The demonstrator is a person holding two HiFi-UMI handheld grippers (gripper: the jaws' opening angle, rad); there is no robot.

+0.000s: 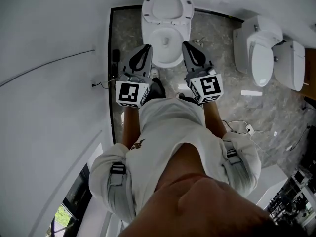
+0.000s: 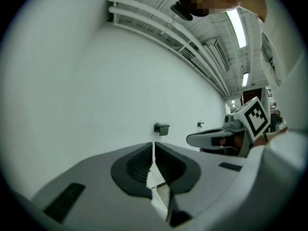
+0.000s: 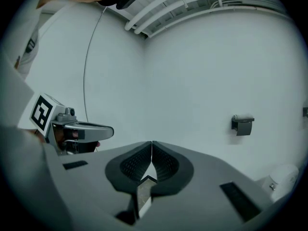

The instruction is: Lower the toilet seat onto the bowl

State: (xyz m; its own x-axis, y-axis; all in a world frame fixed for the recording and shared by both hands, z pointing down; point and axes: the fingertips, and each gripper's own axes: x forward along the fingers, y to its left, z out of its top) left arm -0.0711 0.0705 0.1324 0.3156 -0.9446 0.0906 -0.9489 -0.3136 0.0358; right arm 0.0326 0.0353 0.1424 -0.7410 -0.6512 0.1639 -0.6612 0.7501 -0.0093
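While the person stands on the grey marbled floor [image 1: 217, 43] facing the toilet [image 1: 167, 58], the seat [image 1: 168, 8] is raised at the back of the bowl [image 1: 165, 41], its oval ring facing forward and clear of the rim. In the head view the left gripper [image 1: 147, 48] and the right gripper [image 1: 185, 45] are held side by side in front of the person's light trousers [image 1: 168, 127], their tips showing at either side of the bowl's front half and well apart from the seat. Each carries its marker cube at the rear, the left cube [image 1: 131, 93] and the right cube [image 1: 209, 86]. The left gripper view shows that gripper's dark pads [image 2: 142, 162] pressed together with only a hairline seam between them and nothing caught there. It points at a plain white wall [image 2: 96, 90], where a small dark fitting [image 2: 161, 128] is mounted. The right gripper view shows the same: its jaws are fully closed tip to tip and empty, aimed at the wall, with a grey holder [image 3: 242, 124] off to the right. Each gripper view also catches the other gripper alongside it. A thin cable [image 1: 44, 68] runs across the white wall at the left of the head view. Two more white toilets [image 1: 261, 48] stand against the far side of the floor at the right, with loose cords [image 1: 242, 128] lying on the floor near them.
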